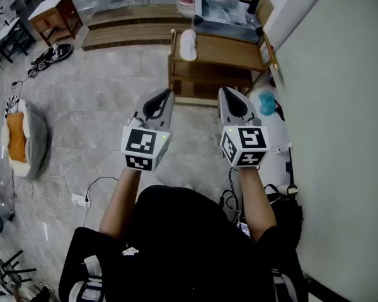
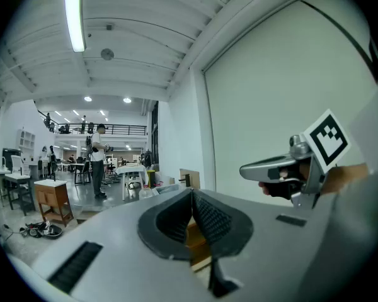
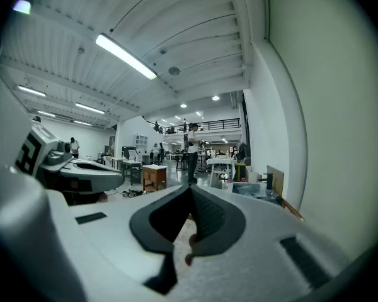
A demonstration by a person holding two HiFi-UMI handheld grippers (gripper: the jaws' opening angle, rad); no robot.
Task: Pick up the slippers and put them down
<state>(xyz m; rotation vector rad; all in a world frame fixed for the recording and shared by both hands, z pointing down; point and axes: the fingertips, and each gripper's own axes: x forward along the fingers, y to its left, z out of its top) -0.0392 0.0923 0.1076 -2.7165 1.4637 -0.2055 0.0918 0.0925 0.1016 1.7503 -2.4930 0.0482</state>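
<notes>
While the left gripper (image 1: 160, 95) and right gripper (image 1: 230, 93) sit level side by side, each clenched with its ribbed black pads (image 2: 209, 218) pressed together on nothing, the soft white slippers (image 1: 188, 44) lie well ahead on the top tier of a two-tier wooden rack (image 1: 230, 54). Glossy grey stone tiles (image 1: 94, 99) cover the floor, and a plain pale wall (image 1: 340, 106) runs along the right.

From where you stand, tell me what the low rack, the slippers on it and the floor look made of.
Low rack: wood, brown with a matte top.
Slippers: pale and soft-looking, probably fabric or foam; too small to tell.
Floor: glossy grey stone-like tiles, with visible joints.
</notes>
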